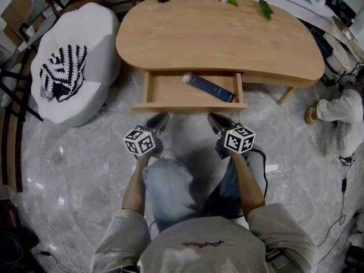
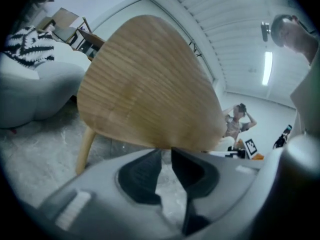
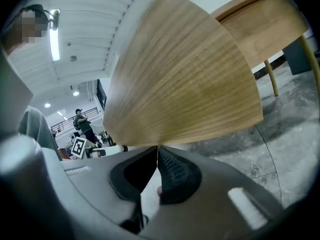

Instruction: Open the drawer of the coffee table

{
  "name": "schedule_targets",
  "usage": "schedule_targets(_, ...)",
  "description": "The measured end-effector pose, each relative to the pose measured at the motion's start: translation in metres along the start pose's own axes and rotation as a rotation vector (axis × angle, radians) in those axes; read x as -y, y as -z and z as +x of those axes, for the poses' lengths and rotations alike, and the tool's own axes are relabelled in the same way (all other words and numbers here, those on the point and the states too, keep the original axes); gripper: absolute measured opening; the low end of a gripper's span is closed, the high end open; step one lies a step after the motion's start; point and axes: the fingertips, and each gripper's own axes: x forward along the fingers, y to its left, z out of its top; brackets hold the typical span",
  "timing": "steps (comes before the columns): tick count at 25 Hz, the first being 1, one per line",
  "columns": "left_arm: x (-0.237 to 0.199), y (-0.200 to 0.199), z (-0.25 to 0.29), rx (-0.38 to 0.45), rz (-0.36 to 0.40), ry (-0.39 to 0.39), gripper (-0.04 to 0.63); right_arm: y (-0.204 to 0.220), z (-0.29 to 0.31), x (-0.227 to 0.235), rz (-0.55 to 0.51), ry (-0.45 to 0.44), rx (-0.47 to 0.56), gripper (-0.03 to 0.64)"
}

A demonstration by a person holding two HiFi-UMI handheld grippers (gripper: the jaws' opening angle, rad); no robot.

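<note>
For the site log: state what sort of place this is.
Probably a mock living room staged inside a large hall: a wooden coffee table with its drawer pulled out, a white beanbag seat, and a high ribbed ceiling with strip lights.

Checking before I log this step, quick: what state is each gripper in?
Left gripper: fingers slightly apart, nothing between them.
Right gripper: fingers shut, holding nothing.
</note>
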Motion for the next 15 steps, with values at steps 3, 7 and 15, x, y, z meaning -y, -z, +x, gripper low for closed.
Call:
schedule_targets(3, -0.003, 0.0, -0.006, 0.003, 0.015, -0.031, 0.043, 0.002, 0.0, -0.003, -0.025, 0.005, -0.004, 0.005)
schedule_targets(7, 0.006, 0.003, -0.017, 0.006, 0.087, -0.069, 0.002, 0.003, -0.006, -0.011, -0.198, 0.048, -0.031, 0.003)
schedule_targets(15, 0.013, -0.016, -0.026, -0.003, 0.311, -0.124, 0.002, -0.006, 0.001, -0.027, -0.414, 0.111, -0.015, 0.003)
